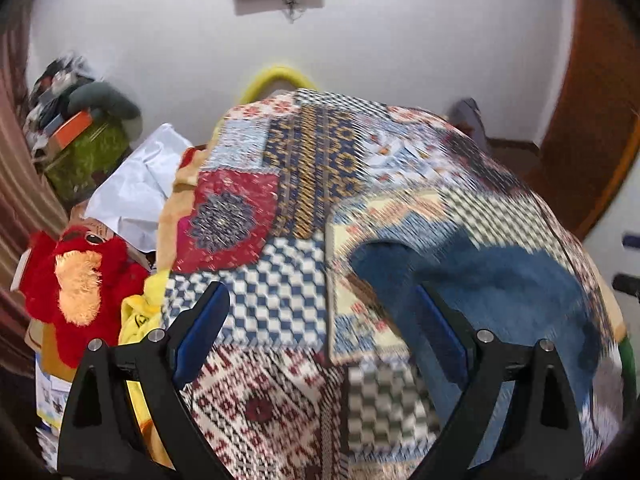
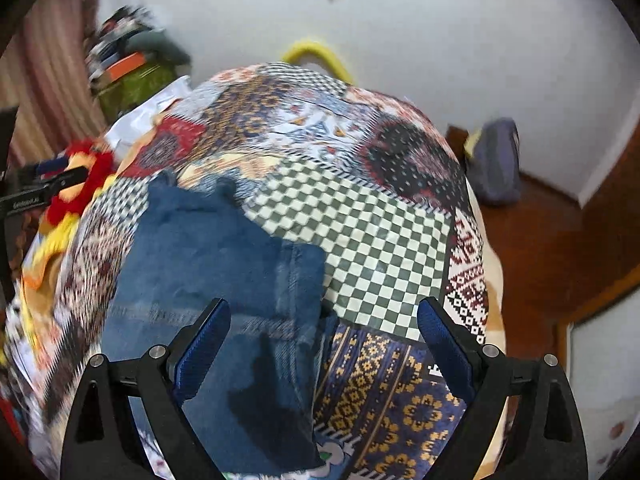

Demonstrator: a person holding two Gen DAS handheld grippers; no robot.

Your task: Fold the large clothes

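A blue denim garment point(image 2: 208, 272) lies folded on a patchwork bedspread point(image 2: 360, 232). In the left wrist view the denim point(image 1: 492, 280) lies to the right, partly behind the right finger. My left gripper point(image 1: 322, 320) is open and empty above the bedspread point(image 1: 280, 300), left of the denim. My right gripper point(image 2: 322, 332) is open and empty, hovering over the denim's near right edge. The other gripper point(image 2: 44, 188) shows at the far left of the right wrist view.
A red and orange plush toy point(image 1: 76, 280) and yellow cloth point(image 1: 140, 316) lie at the bed's left. White sheets point(image 1: 136, 184), a green box point(image 1: 88, 152) with clutter, a yellow hoop point(image 1: 280, 76), a grey bag point(image 2: 496, 160) and a wooden floor point(image 2: 552, 240) surround the bed.
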